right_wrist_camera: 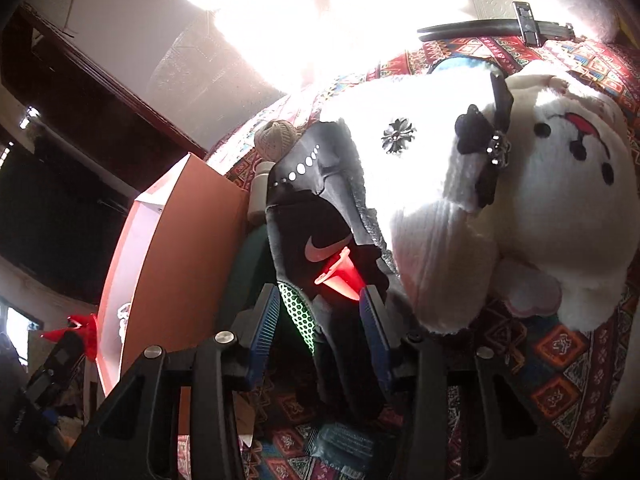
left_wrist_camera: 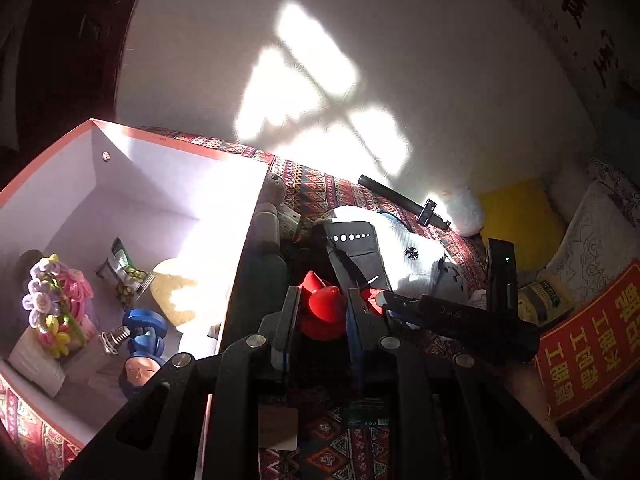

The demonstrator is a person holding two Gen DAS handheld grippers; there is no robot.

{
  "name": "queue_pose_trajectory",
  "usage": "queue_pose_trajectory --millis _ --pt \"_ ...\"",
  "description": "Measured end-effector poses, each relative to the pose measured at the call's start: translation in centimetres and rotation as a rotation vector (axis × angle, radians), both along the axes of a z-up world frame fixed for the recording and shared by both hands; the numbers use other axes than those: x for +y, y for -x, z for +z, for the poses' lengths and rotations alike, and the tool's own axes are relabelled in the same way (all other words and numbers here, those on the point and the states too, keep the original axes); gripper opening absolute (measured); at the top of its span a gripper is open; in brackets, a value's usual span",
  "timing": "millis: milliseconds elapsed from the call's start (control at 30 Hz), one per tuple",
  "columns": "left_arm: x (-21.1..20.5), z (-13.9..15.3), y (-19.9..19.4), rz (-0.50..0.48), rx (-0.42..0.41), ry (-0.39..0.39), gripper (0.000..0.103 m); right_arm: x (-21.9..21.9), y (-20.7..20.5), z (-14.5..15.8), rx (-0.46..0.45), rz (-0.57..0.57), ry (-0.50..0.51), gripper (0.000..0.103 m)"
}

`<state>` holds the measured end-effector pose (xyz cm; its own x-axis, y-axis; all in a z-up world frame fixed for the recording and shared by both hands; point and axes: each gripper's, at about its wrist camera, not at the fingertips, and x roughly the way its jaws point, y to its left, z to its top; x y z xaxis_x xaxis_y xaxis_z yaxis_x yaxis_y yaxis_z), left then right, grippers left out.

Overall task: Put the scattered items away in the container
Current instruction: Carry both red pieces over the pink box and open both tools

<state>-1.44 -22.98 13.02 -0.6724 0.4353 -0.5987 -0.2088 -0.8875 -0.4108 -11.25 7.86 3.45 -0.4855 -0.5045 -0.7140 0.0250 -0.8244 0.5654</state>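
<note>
Left gripper (left_wrist_camera: 322, 312) nearest the lens, jaws clenched on a red plastic toy (left_wrist_camera: 320, 308) just right of the box (left_wrist_camera: 240, 248). Box already holds a flower bundle (left_wrist_camera: 56, 300), snack packet (left_wrist_camera: 124, 276) and blue figurine (left_wrist_camera: 142, 344). Right gripper (right_wrist_camera: 320, 312) jaws straddle a black sock (right_wrist_camera: 304, 232); grip unclear. Sock, white plush (right_wrist_camera: 540, 200) and yarn ball (right_wrist_camera: 276, 140) remain on the patterned cloth (right_wrist_camera: 560, 360).

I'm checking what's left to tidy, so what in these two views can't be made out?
- Left wrist: the red toy in the left tongs; the fingers cover its sides.
- Right wrist: the black glove, lower end behind the right tongs.
- Right wrist: the box interior, hidden by its wall.
</note>
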Motion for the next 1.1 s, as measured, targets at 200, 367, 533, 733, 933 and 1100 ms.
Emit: queue_pose_trajectory --millis 200,367,533,733,933,1100 --pt "-3.3 -0.3 -0.2 0.044 -0.014 -0.034 0.018 0.2 1.5 -2.1 -0.015 -0.041 0.001 0.034" --pt "-4.4 0.3 -1.4 0.063 0.005 -0.032 0.018 2.3 -0.1 -1.1 -0.001 -0.105 0.088 0.027" --pt "-6.2 1.2 -2.4 0.088 0.029 -0.050 0.018 3.8 -3.2 2.7 0.079 -0.124 0.188 0.026" --pt "-9.8 2.6 -3.5 0.153 0.071 -0.077 0.018 -0.9 -6.1 9.3 0.207 0.016 0.292 0.026" --pt "-13.3 3.6 -3.8 0.228 0.094 -0.071 0.018 -12.3 -8.5 14.4 0.322 0.245 0.237 0.026" --pt "-13.7 4.2 -4.1 0.258 0.121 -0.009 0.082 -17.1 -9.5 15.9 0.368 0.271 0.135 0.061"
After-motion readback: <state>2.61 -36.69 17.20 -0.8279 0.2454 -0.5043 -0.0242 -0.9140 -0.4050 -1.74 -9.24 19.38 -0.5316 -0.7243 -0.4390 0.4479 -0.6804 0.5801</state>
